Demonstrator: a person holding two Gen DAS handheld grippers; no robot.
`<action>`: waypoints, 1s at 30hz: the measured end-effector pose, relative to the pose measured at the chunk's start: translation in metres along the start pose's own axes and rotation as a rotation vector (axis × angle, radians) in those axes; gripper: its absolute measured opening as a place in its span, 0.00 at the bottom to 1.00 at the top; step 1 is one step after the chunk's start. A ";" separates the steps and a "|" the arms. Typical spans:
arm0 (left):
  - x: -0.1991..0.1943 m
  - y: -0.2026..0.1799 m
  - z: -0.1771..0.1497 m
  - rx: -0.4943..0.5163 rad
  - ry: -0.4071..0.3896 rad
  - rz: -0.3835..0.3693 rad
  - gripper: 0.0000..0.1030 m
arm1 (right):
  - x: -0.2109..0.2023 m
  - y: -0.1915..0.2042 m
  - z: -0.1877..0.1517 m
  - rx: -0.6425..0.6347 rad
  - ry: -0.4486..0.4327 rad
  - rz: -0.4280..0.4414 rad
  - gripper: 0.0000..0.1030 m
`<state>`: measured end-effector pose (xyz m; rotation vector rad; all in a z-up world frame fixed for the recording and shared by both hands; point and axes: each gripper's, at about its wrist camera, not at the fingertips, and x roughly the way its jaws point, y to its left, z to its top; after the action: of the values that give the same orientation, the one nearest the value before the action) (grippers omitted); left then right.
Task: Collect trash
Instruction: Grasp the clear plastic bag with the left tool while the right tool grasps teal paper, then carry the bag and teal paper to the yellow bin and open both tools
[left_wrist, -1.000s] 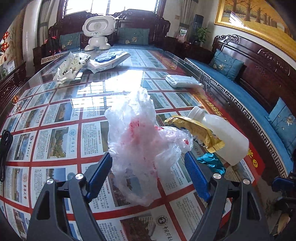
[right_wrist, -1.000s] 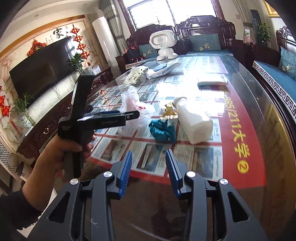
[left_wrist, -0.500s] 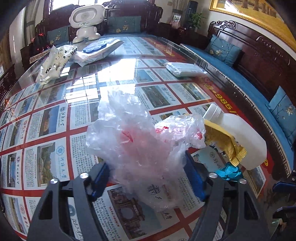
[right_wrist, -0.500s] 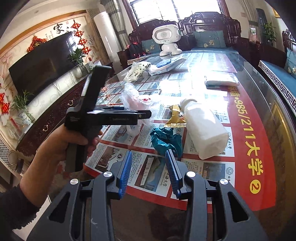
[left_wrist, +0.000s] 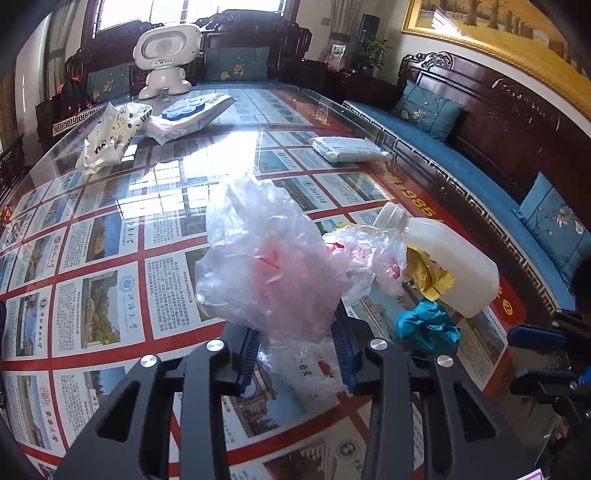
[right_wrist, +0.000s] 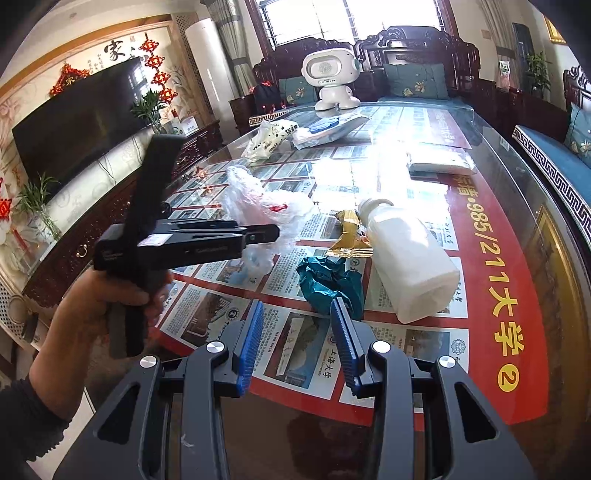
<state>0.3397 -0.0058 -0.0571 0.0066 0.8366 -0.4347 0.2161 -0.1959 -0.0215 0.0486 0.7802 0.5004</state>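
Note:
A crumpled clear plastic bag (left_wrist: 273, 273) with red print lies on the glass table, between the fingers of my left gripper (left_wrist: 295, 332), which has closed on its lower part. The bag shows in the right wrist view (right_wrist: 266, 214) too, with the left gripper (right_wrist: 266, 234) at it. A white plastic bottle (left_wrist: 443, 254) lies on its side to the right, with a gold wrapper (left_wrist: 428, 273) and a crumpled teal wad (left_wrist: 424, 328) beside it. My right gripper (right_wrist: 295, 325) is open and empty, just short of the teal wad (right_wrist: 328, 284).
A white robot toy (left_wrist: 166, 59), a printed white bag (left_wrist: 110, 140), a blue-and-white pack (left_wrist: 192, 114) and a flat white packet (left_wrist: 347, 147) lie further back on the table (left_wrist: 110, 236). A wooden sofa with blue cushions (left_wrist: 480, 155) runs along the right.
My left gripper moved forward around the plastic bag and its jaws closed in on it. My right gripper moved forward toward the teal wad and stayed open.

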 end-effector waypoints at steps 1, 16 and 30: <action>-0.007 -0.001 -0.002 0.003 -0.010 -0.001 0.36 | 0.002 0.001 0.001 -0.006 0.001 -0.015 0.37; -0.041 0.002 -0.017 -0.018 -0.028 -0.055 0.36 | 0.065 -0.004 0.021 0.004 0.062 -0.141 0.58; -0.058 -0.012 -0.016 0.010 -0.054 -0.063 0.36 | 0.048 -0.002 0.013 0.051 0.061 -0.056 0.26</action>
<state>0.2897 0.0078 -0.0243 -0.0225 0.7831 -0.4960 0.2550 -0.1741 -0.0446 0.0586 0.8521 0.4307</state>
